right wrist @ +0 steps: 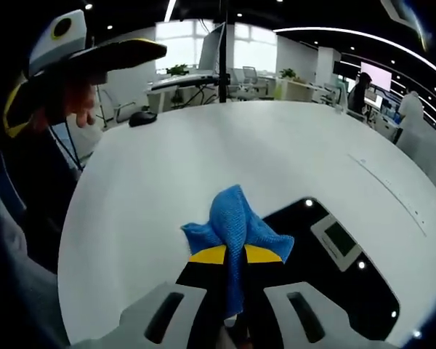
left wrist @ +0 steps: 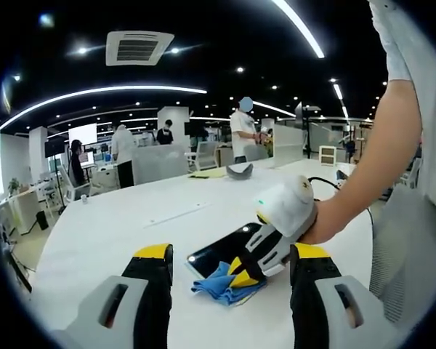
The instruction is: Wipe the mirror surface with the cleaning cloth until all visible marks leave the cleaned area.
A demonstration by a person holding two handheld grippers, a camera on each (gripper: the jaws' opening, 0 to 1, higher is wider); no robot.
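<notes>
The mirror (left wrist: 219, 252) is a dark rectangular pane lying flat on the white table (left wrist: 131, 218). A blue cleaning cloth (left wrist: 219, 285) rests on its near corner, and my right gripper (left wrist: 248, 270), held in a person's hand, is shut on it. In the right gripper view the cloth (right wrist: 236, 218) bunches up between the closed yellow-tipped jaws of my right gripper (right wrist: 236, 254), at the mirror's (right wrist: 341, 280) left edge; the glass reflects ceiling lights. My left gripper (left wrist: 232, 253) stands open, empty, just short of the mirror. It appears as the left gripper (right wrist: 102, 52) at the upper left.
A grey object (left wrist: 240, 171) and a black cable (left wrist: 327, 182) lie toward the table's far side. A dark mouse-like object (right wrist: 142, 118) sits near the other edge. Several people (left wrist: 241, 131) stand among desks and chairs beyond the table.
</notes>
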